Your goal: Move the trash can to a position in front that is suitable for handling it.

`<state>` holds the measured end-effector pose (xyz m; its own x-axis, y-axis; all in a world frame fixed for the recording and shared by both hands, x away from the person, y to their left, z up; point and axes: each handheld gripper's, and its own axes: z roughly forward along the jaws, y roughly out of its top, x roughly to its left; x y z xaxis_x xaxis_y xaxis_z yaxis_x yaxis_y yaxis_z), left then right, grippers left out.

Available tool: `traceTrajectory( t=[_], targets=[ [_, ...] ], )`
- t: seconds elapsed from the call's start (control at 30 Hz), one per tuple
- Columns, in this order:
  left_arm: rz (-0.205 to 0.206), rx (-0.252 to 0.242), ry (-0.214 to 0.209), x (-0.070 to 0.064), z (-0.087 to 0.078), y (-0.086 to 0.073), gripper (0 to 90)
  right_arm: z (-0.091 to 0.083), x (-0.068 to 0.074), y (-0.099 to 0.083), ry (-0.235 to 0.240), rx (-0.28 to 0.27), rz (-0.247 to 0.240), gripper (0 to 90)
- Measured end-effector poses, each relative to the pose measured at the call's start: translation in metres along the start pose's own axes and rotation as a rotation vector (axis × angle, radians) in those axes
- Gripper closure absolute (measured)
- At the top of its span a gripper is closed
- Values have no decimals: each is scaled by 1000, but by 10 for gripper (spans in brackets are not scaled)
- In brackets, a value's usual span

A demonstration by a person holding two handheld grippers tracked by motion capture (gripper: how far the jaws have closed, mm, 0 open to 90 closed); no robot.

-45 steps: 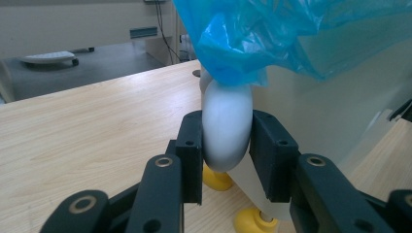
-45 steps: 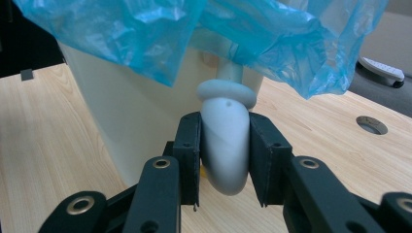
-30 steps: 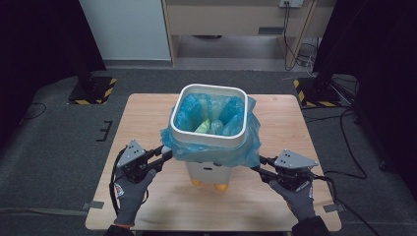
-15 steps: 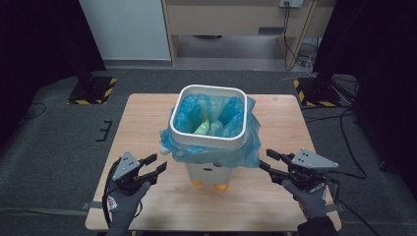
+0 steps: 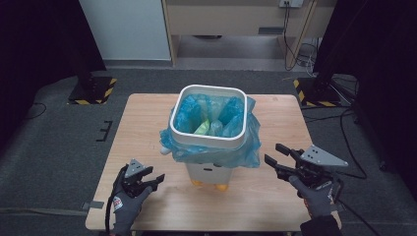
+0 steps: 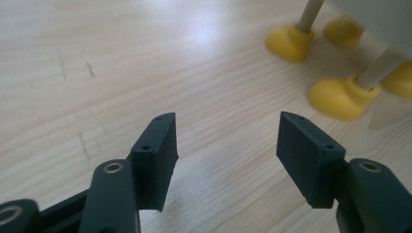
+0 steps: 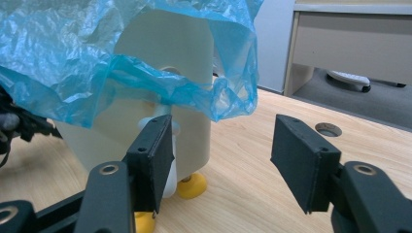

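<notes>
A white bin (image 5: 208, 169) on yellow feet (image 6: 337, 94) stands mid-table, lined with a blue plastic bag (image 5: 216, 150) whose edge hangs over the rim. Green and pale items (image 5: 206, 128) lie inside. My left gripper (image 5: 156, 180) is open, low over the wood at the bin's front left, nothing between its jaws. My right gripper (image 5: 276, 156) is open at the bin's right, clear of the bag. In the right gripper view the bin wall (image 7: 165, 92) and bag (image 7: 121, 53) sit just beyond the jaws.
The wooden table (image 5: 275, 115) has bare wood around the bin. A round hole (image 7: 328, 129) sits in the tabletop to the right. A cabinet (image 5: 231, 19) and dark stands with cables lie beyond the table's far edge.
Both grippers have drawn back from the bin's sides toward the table's front edge and outward. Both have let go of the bag's edge.
</notes>
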<state>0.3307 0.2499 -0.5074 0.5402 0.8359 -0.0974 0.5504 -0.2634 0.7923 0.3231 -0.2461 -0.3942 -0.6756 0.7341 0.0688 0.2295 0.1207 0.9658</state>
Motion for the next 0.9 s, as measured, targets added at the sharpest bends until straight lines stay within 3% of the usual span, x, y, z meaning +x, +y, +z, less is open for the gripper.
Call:
traceTrajectory(
  t=[0.13, 0.2, 0.27, 0.4, 0.53, 0.67, 0.9],
  targets=[
    [11, 54, 15, 1, 12, -6, 380, 0, 0, 1, -5, 1, -1, 381],
    [26, 101, 26, 0, 20, -10, 377, -1, -1, 2, -9, -6, 5, 380],
    [52, 111, 29, -1, 24, -9, 352, -2, -2, 4, -16, -7, 2, 380],
    [90, 117, 44, -8, 29, -9, 283, -6, -5, 12, -22, -36, 7, 378],
    [85, 114, 46, -11, 32, -9, 209, -9, -6, 21, -30, -57, 5, 375],
    [97, 126, 36, -15, 37, -9, 81, -11, -8, 30, -41, -79, 12, 352],
    [101, 138, 33, -17, 39, -8, 21, -10, -10, 42, -53, -113, 24, 334]
  ],
)
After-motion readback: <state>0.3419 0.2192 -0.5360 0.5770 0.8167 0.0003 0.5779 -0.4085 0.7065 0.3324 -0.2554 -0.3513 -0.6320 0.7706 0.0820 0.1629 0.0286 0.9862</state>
